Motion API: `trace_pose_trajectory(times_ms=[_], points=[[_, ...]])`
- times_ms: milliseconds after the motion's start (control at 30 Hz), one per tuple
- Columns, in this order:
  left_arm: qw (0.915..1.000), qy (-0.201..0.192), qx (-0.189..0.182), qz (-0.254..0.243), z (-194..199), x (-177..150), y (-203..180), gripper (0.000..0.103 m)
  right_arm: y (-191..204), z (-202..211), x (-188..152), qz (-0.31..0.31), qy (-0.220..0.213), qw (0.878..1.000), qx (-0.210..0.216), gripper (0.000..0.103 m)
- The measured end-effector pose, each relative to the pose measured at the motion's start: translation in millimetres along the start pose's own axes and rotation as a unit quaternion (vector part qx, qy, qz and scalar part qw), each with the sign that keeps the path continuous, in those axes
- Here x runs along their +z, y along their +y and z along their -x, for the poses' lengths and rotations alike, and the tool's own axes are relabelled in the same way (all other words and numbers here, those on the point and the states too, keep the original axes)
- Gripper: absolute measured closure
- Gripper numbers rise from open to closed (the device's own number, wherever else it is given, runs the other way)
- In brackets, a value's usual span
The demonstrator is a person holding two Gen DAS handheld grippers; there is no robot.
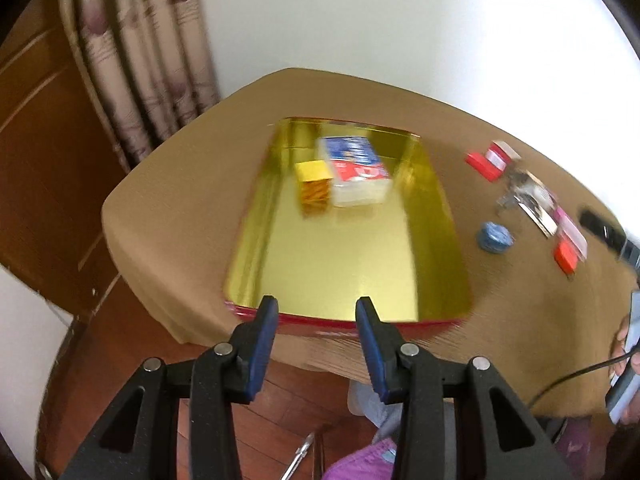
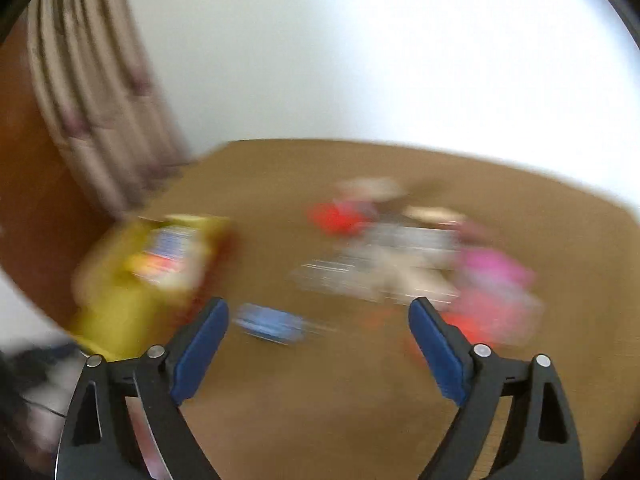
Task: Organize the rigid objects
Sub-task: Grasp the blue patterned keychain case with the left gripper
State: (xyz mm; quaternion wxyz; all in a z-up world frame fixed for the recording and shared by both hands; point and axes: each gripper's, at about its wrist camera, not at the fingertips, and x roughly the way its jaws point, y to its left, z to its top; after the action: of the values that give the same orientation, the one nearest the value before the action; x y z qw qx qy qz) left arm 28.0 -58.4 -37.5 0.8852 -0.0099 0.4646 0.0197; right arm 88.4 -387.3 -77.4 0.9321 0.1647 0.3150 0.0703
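Note:
A gold tray with a red rim (image 1: 340,264) lies on the brown table. In it sit a yellow box (image 1: 314,184) and a white, blue and red box (image 1: 356,170). My left gripper (image 1: 316,308) is open and empty, just before the tray's near edge. To the right of the tray lie a blue round thing (image 1: 493,236), red boxes (image 1: 490,162), a shiny packet (image 1: 532,196) and a pink and red pack (image 1: 570,246). The right wrist view is blurred. My right gripper (image 2: 318,310) is open wide and empty above the table, with the blue thing (image 2: 272,324) between its fingers.
A curtain (image 1: 136,68) and a wooden door (image 1: 44,152) stand at the left, a white wall behind. A dark object (image 1: 604,226) lies at the table's right edge. The tray (image 2: 120,292) shows at the left of the right wrist view.

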Motion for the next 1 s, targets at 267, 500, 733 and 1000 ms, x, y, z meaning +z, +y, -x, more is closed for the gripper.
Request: trace_pose_trajectory(times_ms=[267,500,733,1000], points=[[0.9915,0.045,-0.098,-0.073,-7,-8,-83,0.062,-148,25,-89,-0.004,0.040,0.983,-0.178,0.008],[0.9879,0.040,-0.087,-0.122,-33,26,-148,0.062,-153,14,-107,-0.013,0.040,0.989,-0.144,0.008],[0.9827,0.105,-0.112,-0.104,-96,69,-178,0.062,-146,26,-111,-0.021,0.023,0.994,-0.108,0.008],[0.9799,0.136,-0.106,-0.100,-140,87,-188,0.060,-149,21,-111,-0.024,0.026,0.996,-0.078,0.008]])
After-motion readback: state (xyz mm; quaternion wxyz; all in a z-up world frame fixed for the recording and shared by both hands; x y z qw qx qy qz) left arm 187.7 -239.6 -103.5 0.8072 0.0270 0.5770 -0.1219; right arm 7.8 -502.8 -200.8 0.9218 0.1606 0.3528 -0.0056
